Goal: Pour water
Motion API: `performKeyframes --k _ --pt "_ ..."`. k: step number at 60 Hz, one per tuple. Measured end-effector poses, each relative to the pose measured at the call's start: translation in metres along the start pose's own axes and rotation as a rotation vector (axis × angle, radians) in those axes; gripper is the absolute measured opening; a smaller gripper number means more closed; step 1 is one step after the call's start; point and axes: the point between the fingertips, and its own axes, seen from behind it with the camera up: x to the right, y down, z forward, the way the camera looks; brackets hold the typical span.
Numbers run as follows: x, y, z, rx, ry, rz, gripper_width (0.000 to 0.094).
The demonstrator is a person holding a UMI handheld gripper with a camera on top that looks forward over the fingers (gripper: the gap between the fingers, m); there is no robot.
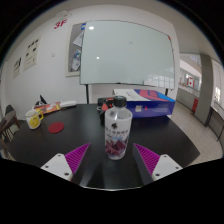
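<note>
A dark table fills the lower half of the frame, and its far edge runs across the middle, a little below the whiteboard. Much bare dark surface lies on both sides of the bottle, to the left and to the right of it, and also in front of it down to the fingers. The right part of the table is bare up to its right edge, where the floor of the room begins.

The water bottle stands upright in the center of the frame. It is clear, with a white cap and a pink and white label. It rests on the table by itself.

The gripper is at the bottom of the frame with its fingers wide apart. The left pad and the right pad are both magenta. The bottle is just ahead of the fingertips, in line with the gap between them, and neither pad touches it; there is clear room at each side.

Behind the bottle, near the far edge, lies a blue box. In the middle left there is a red round thing flat on the table, and farther left a yellow thing, too small to tell. A large whiteboard takes the upper center of the frame.
</note>
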Motion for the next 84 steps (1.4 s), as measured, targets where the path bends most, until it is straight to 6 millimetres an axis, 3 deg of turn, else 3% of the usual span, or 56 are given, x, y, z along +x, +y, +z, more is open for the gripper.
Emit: performKeyframes --k 10,16,20,33,43,49,58,69,75,80,84 --pt "0.013 -0.026 0.057 0.068 -0.006 -0.010 0.0844" --pt "0.012 -0.036 0.076 0.094 -0.010 -0.009 0.0805" --pt "0.017 -0.041 0.087 0.118 -0.015 -0.012 0.0548" --pt "0.009 -0.045 0.086 0.169 -0.023 -0.038 0.0405" --pt "0.007 -0.051 0.081 0.166 0.014 -0.074 0.0403" --pt "0.011 -0.074 0.076 0.190 0.063 -0.115 0.0404" --pt "0.006 -0.136 0.059 0.244 0.202 -0.268 0.0401" --pt "-0.042 -0.241 0.031 0.339 0.415 -0.587 0.0402" --pt "-0.105 -0.291 0.020 0.408 0.529 -0.861 0.0403" --pt "-0.161 -0.322 0.030 0.465 0.564 -1.114 0.0403" --pt "-0.222 -0.331 0.036 0.484 0.590 -1.344 0.0402"
